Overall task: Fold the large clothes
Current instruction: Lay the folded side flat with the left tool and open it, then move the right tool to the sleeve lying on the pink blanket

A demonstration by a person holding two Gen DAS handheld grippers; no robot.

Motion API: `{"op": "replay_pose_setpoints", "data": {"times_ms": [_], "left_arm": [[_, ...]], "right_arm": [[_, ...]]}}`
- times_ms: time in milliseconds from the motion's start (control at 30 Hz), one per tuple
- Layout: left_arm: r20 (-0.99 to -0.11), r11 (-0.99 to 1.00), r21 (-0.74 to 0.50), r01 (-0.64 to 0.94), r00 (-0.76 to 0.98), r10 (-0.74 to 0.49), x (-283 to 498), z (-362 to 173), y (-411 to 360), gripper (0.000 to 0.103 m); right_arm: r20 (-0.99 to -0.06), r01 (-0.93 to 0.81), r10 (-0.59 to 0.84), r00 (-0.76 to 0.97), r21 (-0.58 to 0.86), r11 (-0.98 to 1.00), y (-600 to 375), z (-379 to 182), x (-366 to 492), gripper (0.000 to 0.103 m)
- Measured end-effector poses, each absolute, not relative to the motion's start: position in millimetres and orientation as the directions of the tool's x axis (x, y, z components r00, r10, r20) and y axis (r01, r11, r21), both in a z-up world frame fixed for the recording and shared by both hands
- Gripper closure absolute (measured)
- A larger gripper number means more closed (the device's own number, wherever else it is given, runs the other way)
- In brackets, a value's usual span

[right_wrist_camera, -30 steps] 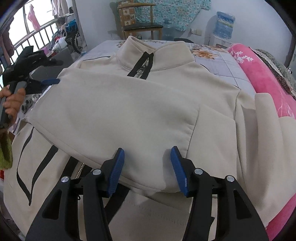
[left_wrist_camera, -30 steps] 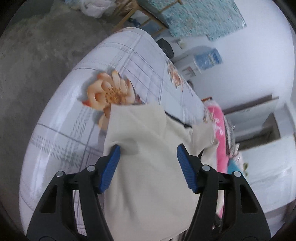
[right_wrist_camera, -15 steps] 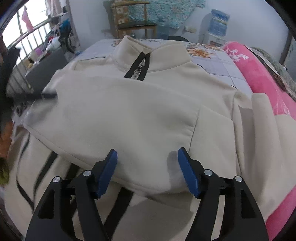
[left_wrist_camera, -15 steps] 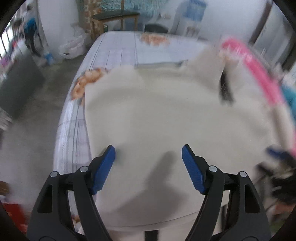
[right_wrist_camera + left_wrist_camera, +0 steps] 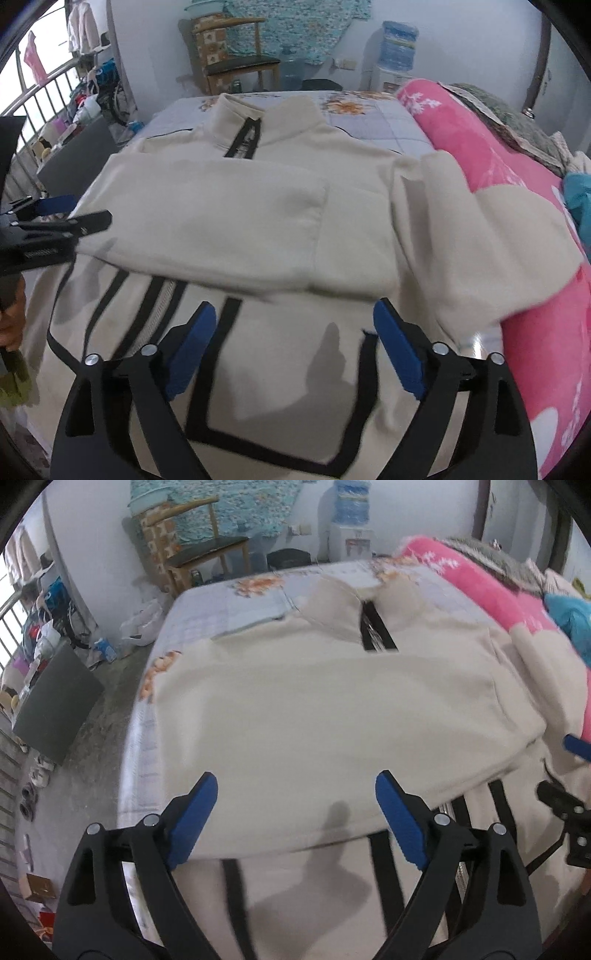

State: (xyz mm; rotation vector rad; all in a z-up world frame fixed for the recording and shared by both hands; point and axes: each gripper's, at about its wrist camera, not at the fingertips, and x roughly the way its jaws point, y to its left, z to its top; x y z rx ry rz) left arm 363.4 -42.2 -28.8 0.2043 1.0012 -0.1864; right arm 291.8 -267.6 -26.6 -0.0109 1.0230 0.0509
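A cream zip jacket with black stripes (image 5: 229,229) lies front up on the bed, its collar (image 5: 258,118) at the far end. One sleeve (image 5: 207,221) is folded across the chest; the other sleeve (image 5: 491,236) drapes right onto the pink blanket. The jacket also shows in the left wrist view (image 5: 325,716). My right gripper (image 5: 293,343) is open and empty above the lower front. My left gripper (image 5: 295,819) is open and empty over the folded sleeve's lower edge; it also shows in the right wrist view (image 5: 59,221) at the jacket's left side.
The bed has a floral checked sheet (image 5: 207,613). A rolled pink blanket (image 5: 480,140) lies along the bed's right side. A wooden chair (image 5: 236,62) and a water dispenser (image 5: 399,48) stand at the far wall. A dark box (image 5: 55,705) and clutter sit on the floor left.
Both grippers pulled back from the folded sleeve. My left gripper swung round from the bed's left side to face the collar. My right gripper's jaws opened wider and drew back over the lower front.
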Motion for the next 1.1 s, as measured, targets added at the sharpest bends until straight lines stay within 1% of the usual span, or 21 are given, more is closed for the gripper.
{"op": "replay_pose_setpoints", "data": {"times_ms": [233,267,333,467,533,767,1100], "left_arm": [[-0.866,0.966,0.134,0.22,0.5,0.006,361.3,-60.0,-57.3,0.019],[-0.864,0.969,0.131,0.21,0.504,0.008,361.1,-62.4,-56.2,0.015],[-0.859,0.972,0.131,0.196,0.512,0.012,360.1,-63.5,-54.0,0.013],[-0.86,0.977,0.121,0.178,0.51,0.014,360.9,-64.8,-49.5,0.008],[-0.861,0.98,0.104,0.167,0.508,0.005,360.5,-65.2,-47.0,0.008],[-0.861,0.987,0.056,0.15,0.507,-0.028,360.5,-67.4,-41.5,0.008],[-0.863,0.989,0.031,0.142,0.503,-0.045,360.2,-68.7,-39.1,0.008]], "right_arm": [[-0.884,-0.025,0.002,0.467,-0.011,1.0,-276.1,-47.9,275.6,0.016],[-0.887,-0.028,0.002,0.461,-0.013,1.0,-275.2,-51.0,275.3,0.016],[-0.893,-0.041,0.001,0.45,-0.019,0.999,-272.6,-58.0,274.2,0.015],[-0.897,-0.048,-0.013,0.442,-0.039,0.998,-270.0,-66.7,273.5,0.009],[-0.895,-0.036,-0.017,0.446,-0.037,0.999,-271.1,-67.8,273.1,0.007],[-0.904,0.0,0.022,0.428,0.024,1.0,-278.7,-71.5,273.3,0.006],[-0.907,0.011,0.022,0.421,0.029,1.0,-279.6,-72.2,273.5,0.006]]}}
